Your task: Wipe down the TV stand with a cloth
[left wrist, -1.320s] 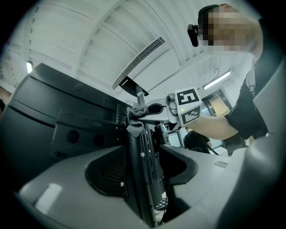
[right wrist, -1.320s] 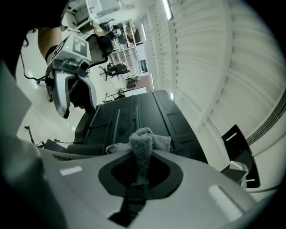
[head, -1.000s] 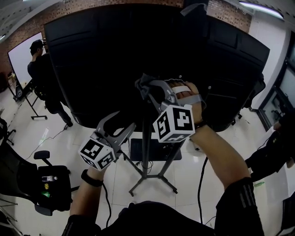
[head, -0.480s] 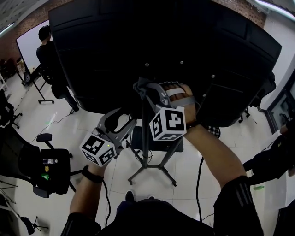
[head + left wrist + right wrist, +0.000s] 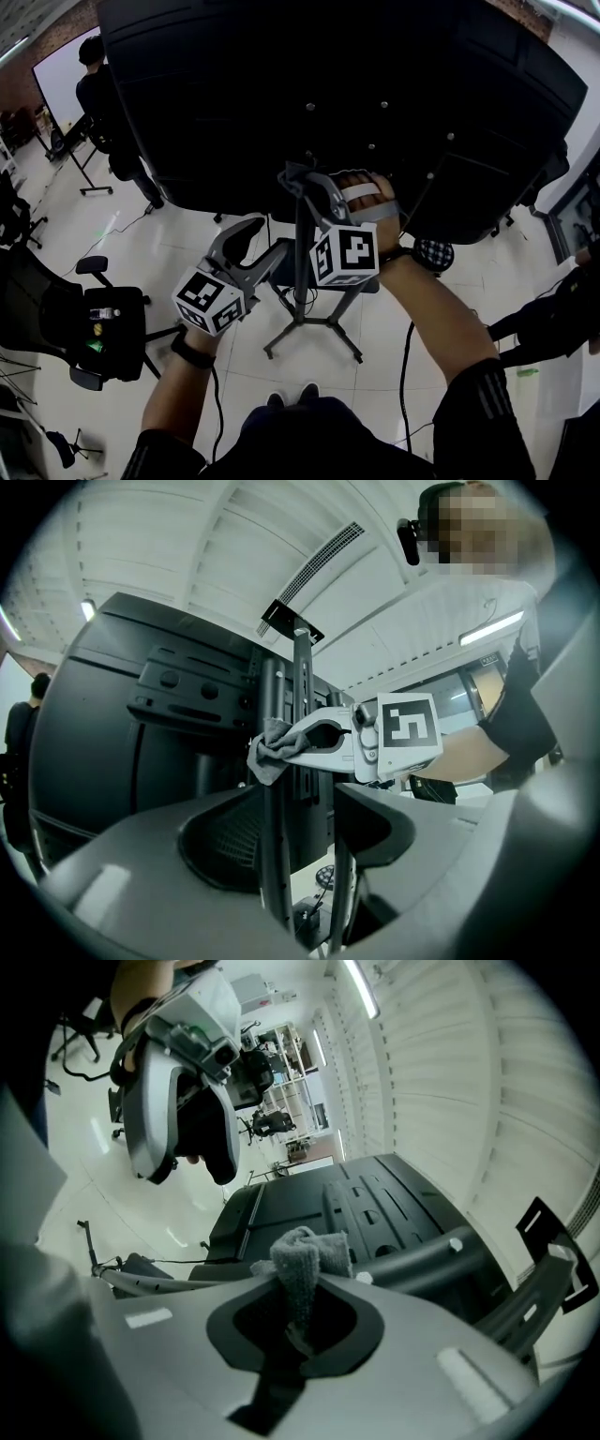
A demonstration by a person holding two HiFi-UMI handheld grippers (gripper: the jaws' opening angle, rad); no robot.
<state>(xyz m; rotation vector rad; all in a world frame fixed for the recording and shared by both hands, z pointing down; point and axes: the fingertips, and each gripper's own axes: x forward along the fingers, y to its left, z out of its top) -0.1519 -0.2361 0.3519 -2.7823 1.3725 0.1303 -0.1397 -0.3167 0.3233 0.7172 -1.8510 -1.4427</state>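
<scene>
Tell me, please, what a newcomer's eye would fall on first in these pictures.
First the huge black TV back panel, filling the top of the head view. Then the right gripper, shut on a crumpled grey cloth held against the TV stand's dark metal pole under that panel. The left gripper, open, sits lower left of it.

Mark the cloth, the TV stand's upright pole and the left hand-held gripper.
cloth [image 5: 302, 1258]: right gripper view, on its bunched top fold.
upright pole [image 5: 302, 682]: left gripper view, on its upper length.
left hand-held gripper [image 5: 270, 236]: head view, midway between its fingertips.
</scene>
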